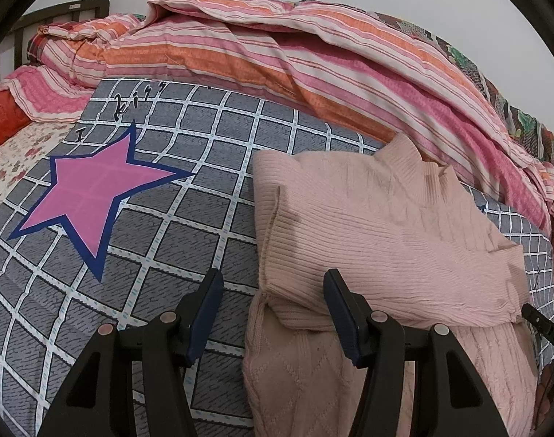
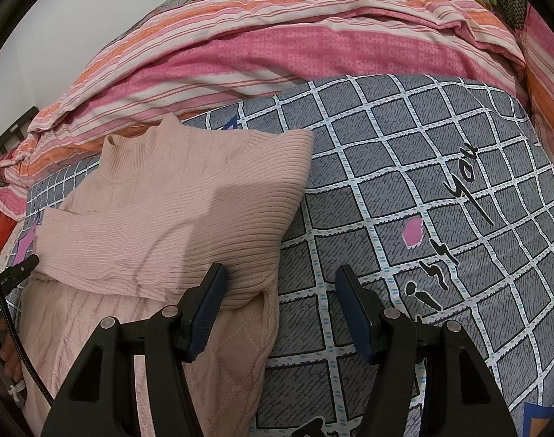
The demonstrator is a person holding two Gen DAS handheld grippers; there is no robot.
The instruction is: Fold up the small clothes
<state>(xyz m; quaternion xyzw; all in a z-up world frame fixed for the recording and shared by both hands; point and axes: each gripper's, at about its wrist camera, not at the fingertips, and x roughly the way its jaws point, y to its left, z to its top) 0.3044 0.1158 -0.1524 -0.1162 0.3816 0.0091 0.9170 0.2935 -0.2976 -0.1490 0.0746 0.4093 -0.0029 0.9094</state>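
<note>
Grey checked bedsheet (image 1: 189, 167) wide and bare left and right of sweater. Striped duvet (image 1: 277, 54) heaped along far edge. Pink sweater (image 1: 378, 225) lies mid-sheet, sleeves folded in. Left gripper (image 1: 273, 313), right gripper (image 2: 281, 309) spread, empty, straddling sweater's side edges.

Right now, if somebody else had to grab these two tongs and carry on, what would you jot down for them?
Left tongs: open, holding nothing, poised at the sweater's left edge.
Right tongs: open, empty, poised at its right edge.
Pink sweater: lies collar away from you on the grey checked sheet, in front of the striped quilt.
Done: both sleeves appear folded in across the chest.
Left: probably grip the hem end nearest you, fold it up toward the collar and flatten.
</note>
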